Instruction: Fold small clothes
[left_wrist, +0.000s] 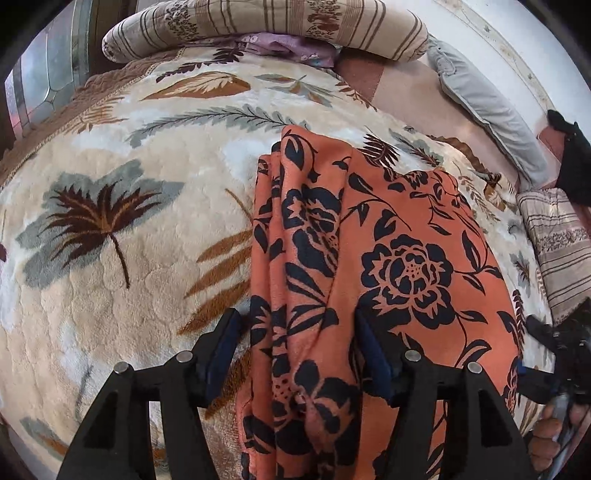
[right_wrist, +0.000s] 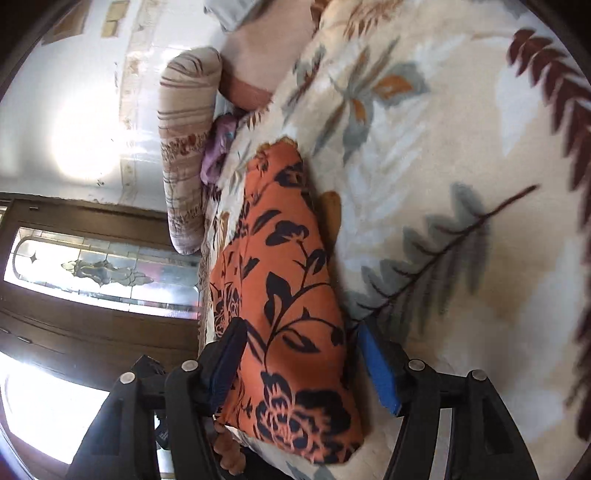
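Both wrist views look close down along their fingers (right one rolled sideways), sharing the orange black-flowered cloth (left_wrist: 388, 258) (right_wrist: 288, 295) on the cream leaf-patterned plush blanket (left_wrist: 129, 295) (right_wrist: 461, 184).

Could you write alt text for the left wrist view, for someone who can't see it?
An orange garment with black flowers lies bunched on a cream leaf-patterned blanket, between the open black fingers of the left gripper. Striped pillows sit at the bed's far end.
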